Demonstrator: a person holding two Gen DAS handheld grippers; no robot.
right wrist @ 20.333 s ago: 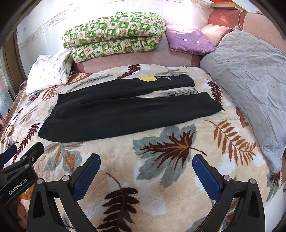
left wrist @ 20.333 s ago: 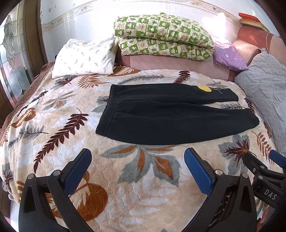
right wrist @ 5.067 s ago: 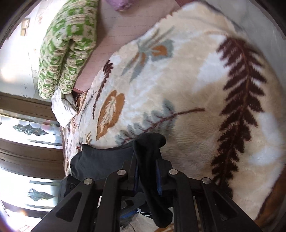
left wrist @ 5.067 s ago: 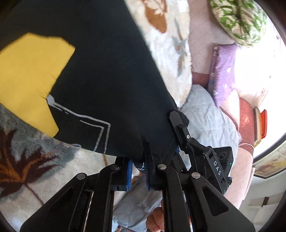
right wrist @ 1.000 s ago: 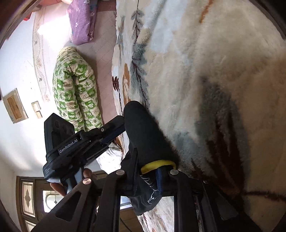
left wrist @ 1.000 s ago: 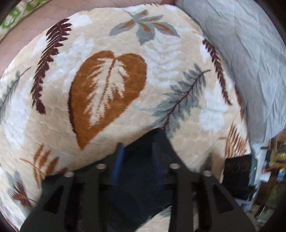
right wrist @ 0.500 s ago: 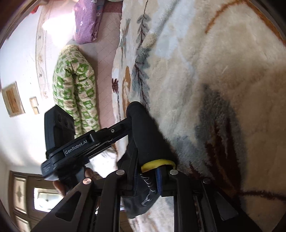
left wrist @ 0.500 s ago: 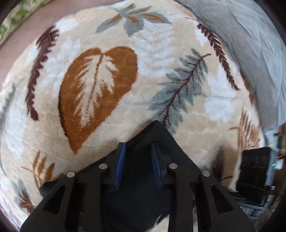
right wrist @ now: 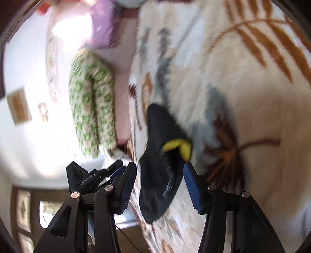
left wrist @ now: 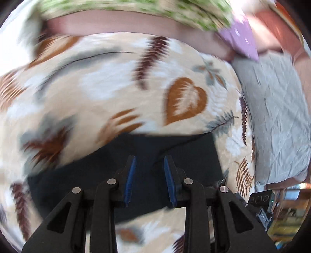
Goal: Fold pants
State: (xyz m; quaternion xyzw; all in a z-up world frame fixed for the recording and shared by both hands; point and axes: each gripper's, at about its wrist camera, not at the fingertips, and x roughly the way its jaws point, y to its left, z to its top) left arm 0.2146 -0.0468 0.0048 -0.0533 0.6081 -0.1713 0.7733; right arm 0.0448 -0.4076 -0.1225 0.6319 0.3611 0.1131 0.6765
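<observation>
The black pants lie folded on the leaf-patterned blanket, low in the blurred left wrist view. My left gripper is open just above them, holding nothing. In the right wrist view the pants form a dark bunch with a yellow patch showing at the fold. My right gripper is open, with its blue pads on either side of the cloth and apart from it. The left gripper also shows there at the lower left.
A green checked quilt and a purple pillow lie at the head of the bed. A grey quilted cushion lies on the right. A door with patterned glass shows at the lower left.
Both grippers have opened and let go of the pants. They have drawn back from the cloth, which now lies on the blanket. Both views are blurred by motion.
</observation>
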